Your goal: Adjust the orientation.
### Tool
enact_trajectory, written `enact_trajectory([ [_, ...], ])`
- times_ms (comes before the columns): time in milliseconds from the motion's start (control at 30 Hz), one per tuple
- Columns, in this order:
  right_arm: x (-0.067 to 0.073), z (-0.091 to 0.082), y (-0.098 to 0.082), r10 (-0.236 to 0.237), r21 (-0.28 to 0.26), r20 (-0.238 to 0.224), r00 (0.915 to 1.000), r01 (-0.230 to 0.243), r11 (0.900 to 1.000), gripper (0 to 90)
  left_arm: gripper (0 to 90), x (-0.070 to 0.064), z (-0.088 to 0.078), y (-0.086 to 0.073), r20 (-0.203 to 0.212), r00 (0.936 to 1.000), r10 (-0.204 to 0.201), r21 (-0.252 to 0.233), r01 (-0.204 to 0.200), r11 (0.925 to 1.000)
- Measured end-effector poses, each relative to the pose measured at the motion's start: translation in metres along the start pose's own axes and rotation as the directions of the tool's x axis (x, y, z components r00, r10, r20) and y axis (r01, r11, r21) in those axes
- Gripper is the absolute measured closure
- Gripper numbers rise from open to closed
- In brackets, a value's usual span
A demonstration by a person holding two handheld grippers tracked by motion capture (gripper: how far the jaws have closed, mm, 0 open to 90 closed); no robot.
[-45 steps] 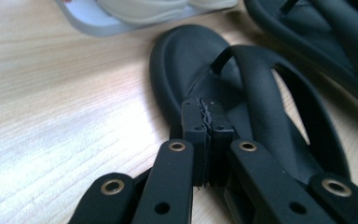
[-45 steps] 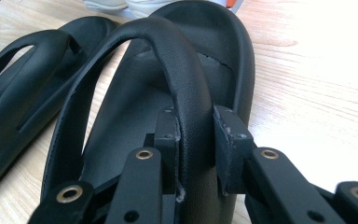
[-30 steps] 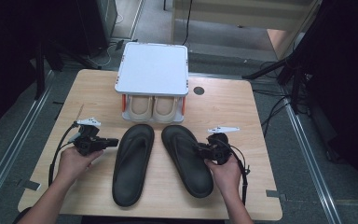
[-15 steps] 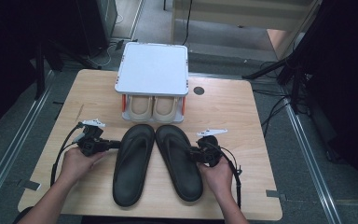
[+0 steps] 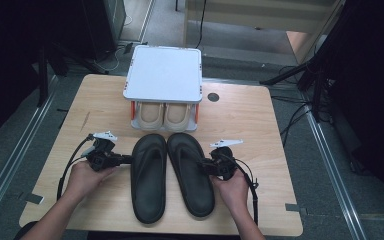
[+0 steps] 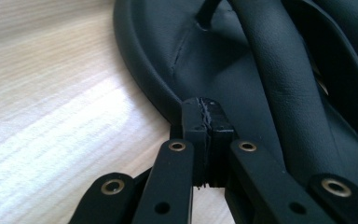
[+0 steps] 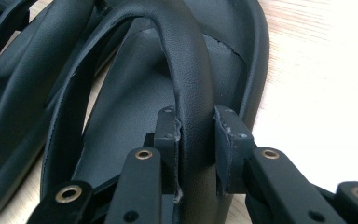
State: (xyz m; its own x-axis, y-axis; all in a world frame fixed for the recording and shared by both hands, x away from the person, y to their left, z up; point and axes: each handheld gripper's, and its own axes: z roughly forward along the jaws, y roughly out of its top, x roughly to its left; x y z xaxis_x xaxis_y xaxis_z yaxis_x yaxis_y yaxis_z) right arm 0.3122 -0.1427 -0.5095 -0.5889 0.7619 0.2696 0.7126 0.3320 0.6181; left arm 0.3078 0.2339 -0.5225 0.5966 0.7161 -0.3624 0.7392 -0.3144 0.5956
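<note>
Two black flip-flops lie side by side at the middle of the worktop (image 5: 260, 125), toes toward a white shoe rack (image 5: 164, 75). Right gripper (image 7: 196, 125) pinches the strap of the right flip-flop (image 5: 191, 172). Left gripper (image 6: 206, 116), jaws pressed together, touches the left flip-flop's (image 5: 148, 177) outer rim.

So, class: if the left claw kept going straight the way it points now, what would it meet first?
The left claw, its jaws closed together, already sits at the outer rim of the left flip-flop. Going straight on, it would press into that sandal's edge first, probably, since depth is unclear.
</note>
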Motion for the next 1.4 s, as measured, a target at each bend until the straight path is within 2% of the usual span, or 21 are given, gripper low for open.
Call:
enact_trajectory([
  [300,0.0,0.001,-0.002,0.012,-0.009,-0.015,0.9998,-0.012,1.0,73.0,90.0,-0.014,0.006,-0.001,0.038,0.9983,0.045,0.035,-0.046,0.9983],
  [400,0.001,0.001,-0.002,0.015,-0.011,-0.012,0.9998,-0.015,1.0,72.9,90.0,-0.019,0.007,-0.001,0.023,0.9974,0.068,0.04,-0.069,0.9968],
  [567,0.003,0.003,-0.002,-0.009,-0.014,0.005,0.9999,0.009,1.0,72.3,90.0,-0.018,0.007,-0.001,0.031,0.9982,0.051,0.036,-0.052,0.998],
  [667,0.0,0.002,-0.002,-0.001,-0.019,-0.003,1.0,0.001,1.0,70.8,90.0,-0.016,0.007,0.0,0.05,0.9981,0.035,0.038,-0.037,0.9986],
  [767,-0.002,0.001,-0.001,-0.015,-0.03,-0.008,0.9999,0.014,0.999,67.2,84.7,-0.015,0.005,0.0,0.05,0.998,0.04,0.016,-0.041,0.999],
  [867,-0.001,-0.001,0.001,-0.035,-0.071,-0.001,0.9994,0.035,0.997,61.3,81.5,-0.015,0.003,0.001,0.043,0.9978,0.05,0.007,-0.051,0.9987],
  [1133,0.002,-0.016,0.01,-0.043,-0.154,-0.017,0.9989,0.04,0.987,60.1,70.7,-0.01,-0.016,0.0,0.017,0.9996,0.021,-0.054,-0.02,0.9983],
  [1400,0.012,-0.02,0.014,-0.066,-0.165,-0.054,0.9964,0.056,0.985,61.3,60.9,-0.006,-0.026,0.0,-0.008,0.9998,0.019,-0.081,-0.02,0.9965],
])
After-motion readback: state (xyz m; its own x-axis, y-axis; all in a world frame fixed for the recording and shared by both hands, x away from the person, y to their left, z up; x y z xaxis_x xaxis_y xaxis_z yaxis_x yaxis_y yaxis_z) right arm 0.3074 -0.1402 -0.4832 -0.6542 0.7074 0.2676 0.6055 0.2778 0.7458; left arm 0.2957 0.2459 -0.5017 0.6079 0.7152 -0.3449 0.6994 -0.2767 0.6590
